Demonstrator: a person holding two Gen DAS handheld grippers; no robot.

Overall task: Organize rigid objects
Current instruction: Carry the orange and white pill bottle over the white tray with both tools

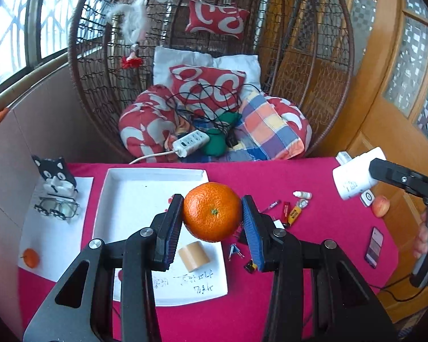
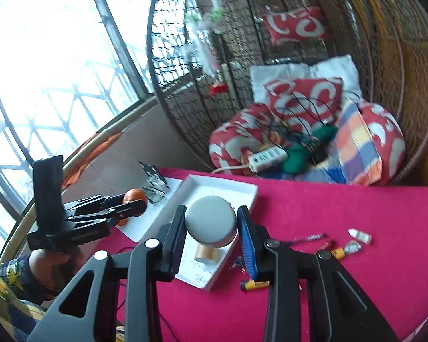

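My left gripper (image 1: 212,213) has its jaws pinching a glossy, dimpled orange (image 1: 212,211) (green stem scar facing me) above the white tray (image 1: 128,196); my right gripper (image 2: 211,226) clamps a white bottle (image 2: 211,221) over the magenta surface (image 2: 328,208).

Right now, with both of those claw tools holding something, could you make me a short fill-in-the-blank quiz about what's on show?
The left gripper is shut on an ____.
The right gripper holds a white ____.
The roll of tape lies in the white ____.
The tablecloth is coloured ____.

Missing words: orange; bottle; tray; pink
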